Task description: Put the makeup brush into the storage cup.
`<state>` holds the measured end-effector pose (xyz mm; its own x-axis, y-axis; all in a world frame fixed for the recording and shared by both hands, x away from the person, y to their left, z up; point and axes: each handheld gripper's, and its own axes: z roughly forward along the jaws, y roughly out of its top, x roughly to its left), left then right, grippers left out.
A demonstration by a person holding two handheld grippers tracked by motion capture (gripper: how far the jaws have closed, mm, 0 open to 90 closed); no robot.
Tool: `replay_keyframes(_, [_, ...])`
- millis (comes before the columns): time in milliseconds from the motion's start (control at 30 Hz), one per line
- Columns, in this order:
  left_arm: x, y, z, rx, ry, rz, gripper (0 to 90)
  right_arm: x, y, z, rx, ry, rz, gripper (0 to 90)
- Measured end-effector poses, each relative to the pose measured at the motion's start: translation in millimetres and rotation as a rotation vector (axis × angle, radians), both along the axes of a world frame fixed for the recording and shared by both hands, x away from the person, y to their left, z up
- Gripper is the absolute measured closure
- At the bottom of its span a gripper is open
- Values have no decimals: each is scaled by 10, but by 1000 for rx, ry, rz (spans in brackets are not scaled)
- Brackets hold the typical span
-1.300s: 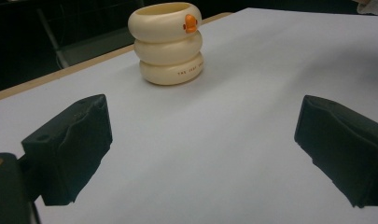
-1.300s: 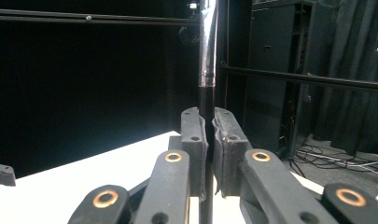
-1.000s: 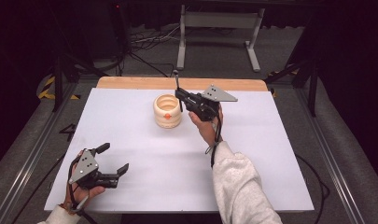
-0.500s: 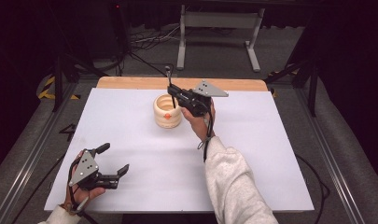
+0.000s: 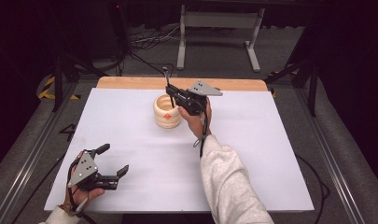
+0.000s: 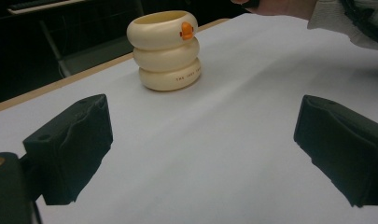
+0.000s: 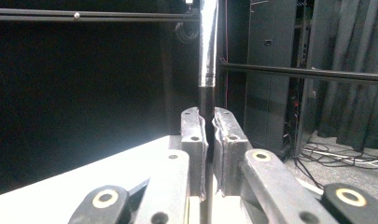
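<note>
One cream holder point(image 5: 167, 111) stood on the white table point(image 5: 252, 154) toward its far edge — a stack of three rounded rings with a small orange mark near the rim. One thin rod point(image 5: 168, 88), dark with a silvery upper part, stood upright at the holder's right rim, its lower end hidden.

The right gripper point(image 5: 173, 93) was clamped on that rod, its jaws pressed against it from both sides, just beside the holder. The left gripper point(image 5: 113, 160) lay near the table's front left corner, well apart from the holder, jaws spread wide and holding nothing.

The left gripper view gave the holder's point(image 6: 165, 50) three rings and faint lettering on the lowest one — the right gripper view showed the rod point(image 7: 207, 70) pinched between the fingers point(image 7: 192, 135).
</note>
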<state>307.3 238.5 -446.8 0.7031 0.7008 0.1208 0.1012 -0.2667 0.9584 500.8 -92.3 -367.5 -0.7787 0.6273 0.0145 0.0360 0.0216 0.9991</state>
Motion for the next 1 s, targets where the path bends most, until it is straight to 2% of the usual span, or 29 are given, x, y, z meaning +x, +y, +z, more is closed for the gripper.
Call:
replay_keyframes(333, [-3,4,-5,-3,3,-7,52,40,67,-82,-11,12,-2,845])
replay_keyframes(400, [-4,9,-2,-5,0,-7,52,50,70,-119,2,17,-3,845])
replay_keyframes(700, [-10,-2,-3,-1,4,-10,53,72,90,-113,16,11,-9,845])
replay_keyframes(1000, [-9,16,-2,-5,3,-16,53,131,115,-210,-8,27,-28,844])
